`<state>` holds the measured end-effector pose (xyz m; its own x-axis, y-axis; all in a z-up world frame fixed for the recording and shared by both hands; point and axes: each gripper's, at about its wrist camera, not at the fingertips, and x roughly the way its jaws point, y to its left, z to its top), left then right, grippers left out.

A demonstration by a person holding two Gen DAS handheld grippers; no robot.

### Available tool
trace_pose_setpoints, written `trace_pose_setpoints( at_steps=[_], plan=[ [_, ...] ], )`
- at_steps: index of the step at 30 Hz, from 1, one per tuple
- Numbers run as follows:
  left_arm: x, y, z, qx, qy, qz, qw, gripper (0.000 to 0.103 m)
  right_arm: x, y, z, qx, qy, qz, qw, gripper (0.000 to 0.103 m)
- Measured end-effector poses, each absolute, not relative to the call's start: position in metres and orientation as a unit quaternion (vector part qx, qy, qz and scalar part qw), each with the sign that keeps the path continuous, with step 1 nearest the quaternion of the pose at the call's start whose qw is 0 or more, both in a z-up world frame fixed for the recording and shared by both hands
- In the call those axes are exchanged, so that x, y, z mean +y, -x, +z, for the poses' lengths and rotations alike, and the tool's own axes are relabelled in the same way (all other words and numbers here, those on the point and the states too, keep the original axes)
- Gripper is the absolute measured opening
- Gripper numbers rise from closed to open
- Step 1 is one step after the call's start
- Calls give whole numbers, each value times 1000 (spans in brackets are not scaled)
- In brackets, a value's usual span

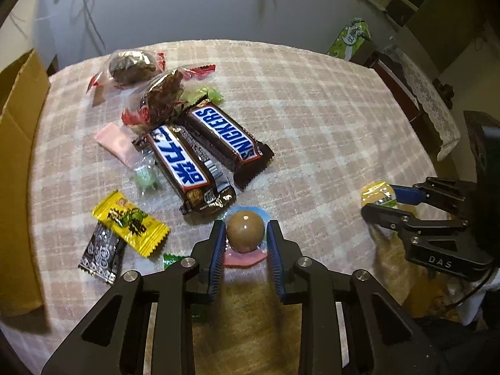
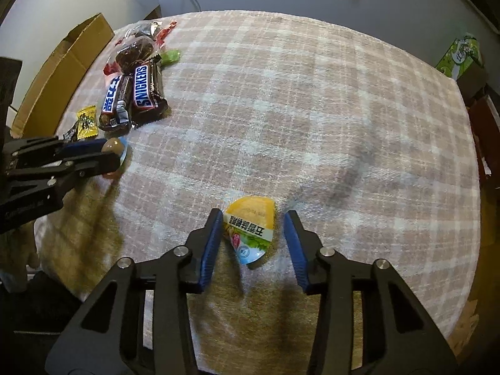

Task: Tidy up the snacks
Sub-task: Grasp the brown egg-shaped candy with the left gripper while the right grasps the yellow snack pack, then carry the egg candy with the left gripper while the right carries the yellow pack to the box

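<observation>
A brown egg in a clear round pack lies on the checked tablecloth near the front. My left gripper is shut on it, one blue pad against each side; the right wrist view shows that same grip from the side. A yellow sealed snack cup lies tilted between the fingers of my right gripper. The left pad touches the cup and the right pad stands clear of it, so this gripper is open. In the left wrist view the right gripper straddles the yellow cup.
Two Snickers bars lie side by side mid-left, among wrapped sweets, a yellow candy and a black one. An open cardboard box stands at the left edge. A green tissue box sits beyond the far right corner.
</observation>
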<state>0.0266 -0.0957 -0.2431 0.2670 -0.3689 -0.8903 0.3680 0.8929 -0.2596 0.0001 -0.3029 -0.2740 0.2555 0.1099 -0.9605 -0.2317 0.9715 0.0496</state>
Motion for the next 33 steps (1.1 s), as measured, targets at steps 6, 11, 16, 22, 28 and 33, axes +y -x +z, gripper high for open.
trace_pose_setpoints(
  at_steps=[6,11,16,22,28,33],
  plan=[
    [-98,-27,-243,556,-1,-232,798,23,-308,-2,-274,603,52,103,790,23],
    [-98,-25,-238,550,5,-235,802,23,-313,1,-268,599,46,105,793,22],
    [-92,-22,-226,540,19,-237,807,23,-316,-1,-252,589,36,108,800,22],
    [-77,-22,-208,526,42,-223,820,23,-306,-9,-227,571,31,123,811,22],
    [-51,-22,-191,509,63,-198,835,23,-276,-21,-207,551,37,152,820,22],
    [-28,-24,-178,493,75,-171,850,23,-251,-33,-193,536,37,181,824,22]
  ],
)
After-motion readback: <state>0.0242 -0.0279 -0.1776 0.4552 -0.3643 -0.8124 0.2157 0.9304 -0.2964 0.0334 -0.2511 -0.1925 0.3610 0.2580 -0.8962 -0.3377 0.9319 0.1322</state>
